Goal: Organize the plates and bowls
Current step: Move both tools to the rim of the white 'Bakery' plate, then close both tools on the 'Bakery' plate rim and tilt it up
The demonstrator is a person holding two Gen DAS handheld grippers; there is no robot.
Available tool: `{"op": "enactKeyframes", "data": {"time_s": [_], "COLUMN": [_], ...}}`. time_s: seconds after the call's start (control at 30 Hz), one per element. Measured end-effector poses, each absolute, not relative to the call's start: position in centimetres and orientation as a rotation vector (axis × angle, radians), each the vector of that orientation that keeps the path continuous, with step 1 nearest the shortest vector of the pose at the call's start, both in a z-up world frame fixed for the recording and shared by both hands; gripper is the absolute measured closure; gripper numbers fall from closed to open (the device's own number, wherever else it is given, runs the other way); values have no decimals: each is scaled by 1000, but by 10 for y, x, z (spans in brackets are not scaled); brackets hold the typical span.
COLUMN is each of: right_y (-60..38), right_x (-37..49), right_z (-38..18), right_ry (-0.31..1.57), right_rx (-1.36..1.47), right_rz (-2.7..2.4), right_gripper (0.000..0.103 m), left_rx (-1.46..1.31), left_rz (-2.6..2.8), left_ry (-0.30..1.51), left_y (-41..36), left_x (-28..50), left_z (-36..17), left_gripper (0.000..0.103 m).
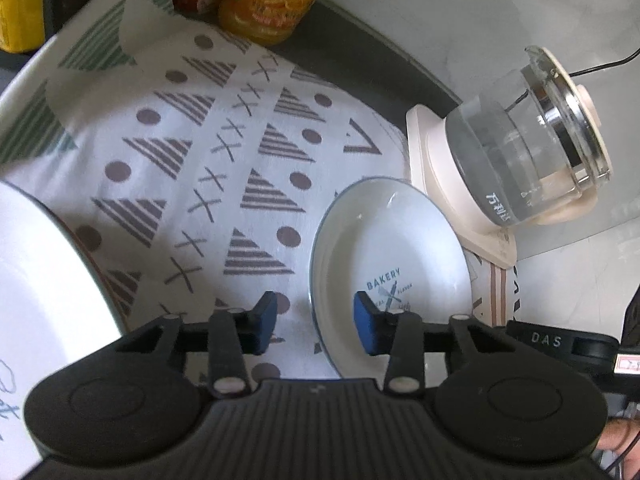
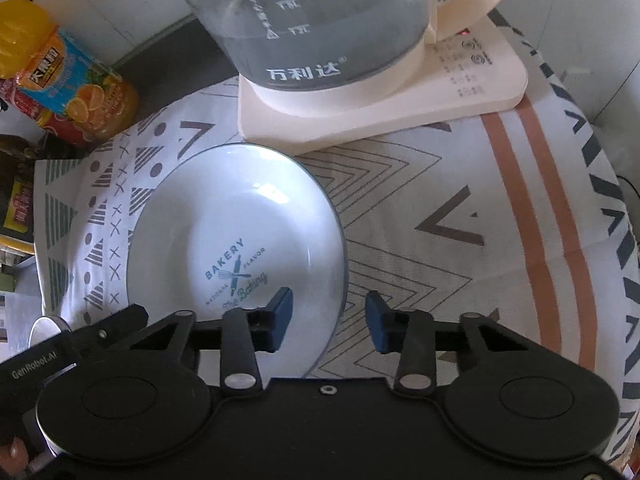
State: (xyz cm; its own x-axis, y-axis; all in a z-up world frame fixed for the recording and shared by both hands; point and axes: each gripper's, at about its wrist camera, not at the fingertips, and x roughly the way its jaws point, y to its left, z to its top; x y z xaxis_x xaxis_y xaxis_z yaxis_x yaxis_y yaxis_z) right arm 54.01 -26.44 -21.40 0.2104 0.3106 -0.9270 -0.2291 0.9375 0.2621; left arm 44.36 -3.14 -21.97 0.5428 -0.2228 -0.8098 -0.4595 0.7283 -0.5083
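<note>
Left gripper [image 1: 316, 322] fills the low edge of its view, jaws well apart, nothing between them; its right finger [image 1: 366, 330] sits over the plate's near rim, contact unclear.

Left wrist view, left to right: big plate [image 1: 44, 300] at 8 o'clock, white, cut off by the frame edge. Patterned cloth [image 1: 192, 152] across the middle, triangles, dots and crosses. Juice bottle [image 1: 272, 0] at 12 o'clock, at the cloth's far edge. Plate [image 1: 390, 248], white with a thin blue rim and "BAKERY" print, at 4 o'clock of centre, lying flat on the cloth. Kettle [image 1: 520, 152] at 2 o'clock, glass, on a cream base [image 1: 424, 152]; the plate's far rim lies just beside that base.

Right gripper [image 2: 328, 316] likewise low in its view, jaws wide, empty. Its left finger [image 2: 280, 316] is over the plate [image 2: 236, 220], its right finger [image 2: 378, 320] over bare cloth [image 2: 460, 208] past the plate's right rim.

Right wrist view, left to right: bottle [image 2: 72, 84] at 10 o'clock; plate left of centre; kettle [image 2: 320, 20] and base [image 2: 380, 96] at 12 o'clock, just beyond the plate.
</note>
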Motion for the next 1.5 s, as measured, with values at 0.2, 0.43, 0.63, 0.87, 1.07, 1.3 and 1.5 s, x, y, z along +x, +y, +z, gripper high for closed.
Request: {"op": "enactKeyframes", "data": {"time_s": [0.2,0.43,0.63,0.87,1.07,1.3,1.5], "right_y": [-268,-270,-273,-282,-272,-261,-251], "right_x": [547,549,547,541,534,525,512], "right_z": [-227,-234,-232,-211,-197,-179,-168], "right_ry": [1358,1372,1341,1256,1202,1163,1138], "right_rx": [108,148,168,254,260,256,266], "right_rz": [398,417,435,487,506,523,528], "right_gripper": [72,85,87,94,94,94,94], "left_rx": [-797,-792,-788,-761,-740,-737,-724], "left_rz": [175,165,135,124,127,118,103], "left_ry": [1069,1075,1092,1046,1006,970,951], "left_y": [-35,-37,-40,-33,-23,-8,1], "left_x": [447,453,461,458,452,442,431], "left_z": [-235,-237,-239,-222,-206,-189,-178], "left_gripper": [77,86,95,94,94,94,94]}}
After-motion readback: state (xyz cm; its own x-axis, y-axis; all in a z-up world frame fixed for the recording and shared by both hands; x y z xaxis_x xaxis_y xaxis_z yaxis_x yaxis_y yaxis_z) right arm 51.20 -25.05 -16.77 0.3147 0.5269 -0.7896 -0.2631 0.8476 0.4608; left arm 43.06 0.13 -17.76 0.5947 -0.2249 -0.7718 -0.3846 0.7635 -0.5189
